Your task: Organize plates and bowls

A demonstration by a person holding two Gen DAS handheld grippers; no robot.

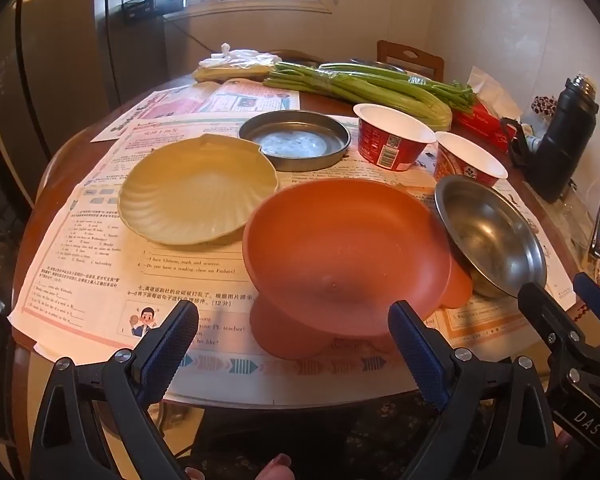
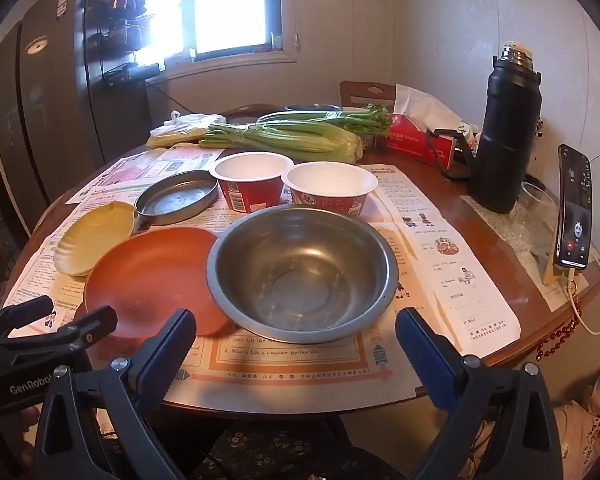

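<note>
1. Orange bowl [image 1: 340, 248] sits on the paper-covered desk [image 1: 52, 184] just ahead of the left gripper [image 1: 294, 330]; fingers [image 1: 172, 336] spread wide, holding nothing
2. Steel bowl [image 2: 304, 272] lies directly beyond the right gripper [image 2: 296, 338]; fingers [image 2: 420, 356] wide apart, empty, short of its rim
3. Steel bowl touches the orange bowl's right side
4. Yellow shell plate [image 1: 198, 192] left of and beyond the left fingers; round metal tray [image 1: 294, 140] behind it
5. Two red paper cups [image 2: 290, 186] side by side, farther out past the steel bowl
</note>
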